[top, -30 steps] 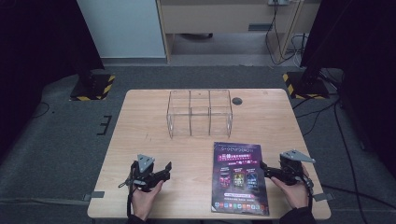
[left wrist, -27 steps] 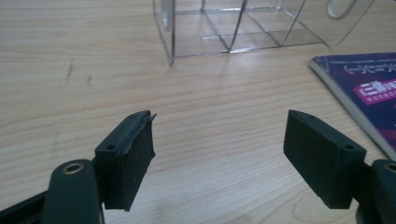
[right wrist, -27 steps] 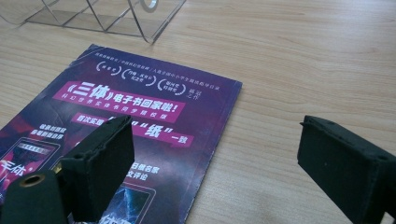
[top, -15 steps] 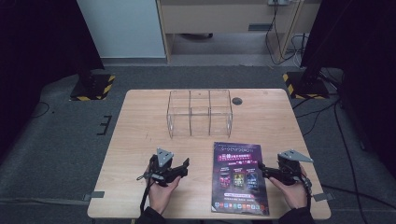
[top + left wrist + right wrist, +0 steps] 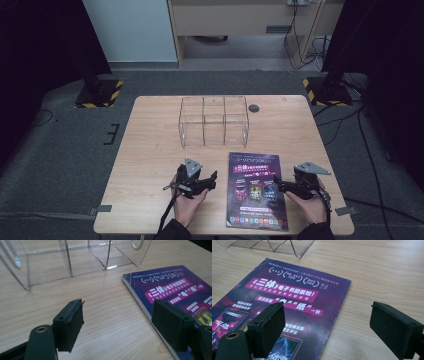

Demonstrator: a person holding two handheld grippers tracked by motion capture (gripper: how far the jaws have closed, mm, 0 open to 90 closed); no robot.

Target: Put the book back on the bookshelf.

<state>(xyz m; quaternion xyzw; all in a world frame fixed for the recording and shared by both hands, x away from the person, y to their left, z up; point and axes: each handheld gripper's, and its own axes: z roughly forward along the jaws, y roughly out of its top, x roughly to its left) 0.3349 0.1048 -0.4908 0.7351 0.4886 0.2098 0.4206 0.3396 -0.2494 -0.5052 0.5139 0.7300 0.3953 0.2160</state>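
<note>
So the big wooden table [image 5: 150, 150] takes up the middle of the high view. A clear plastic organizer [image 5: 214, 121] with three compartments sits toward the upper center of it, and as far as I can tell every slot is empty, though the walls are see-through so it's a bit hard to be sure.

The purple book [image 5: 256, 189] lies flat on the table in the lower center-right of the frame, just below the organizer and apart from it.

The left gripper [image 5: 212, 177] sits at lower center, just left of the book's edge, jaws spread wide with nothing in them. In the left gripper view the book's edge [image 5: 140, 298] lies right by one pad. The right gripper [image 5: 276, 182] is at the book's right edge, jaws also wide apart and empty, straddling that edge in its own view.

Looks like it's barely begun: book not lifted, not gripped, nothing in the organizer. Grabbing, standing it up and slotting it in is all left.
</note>
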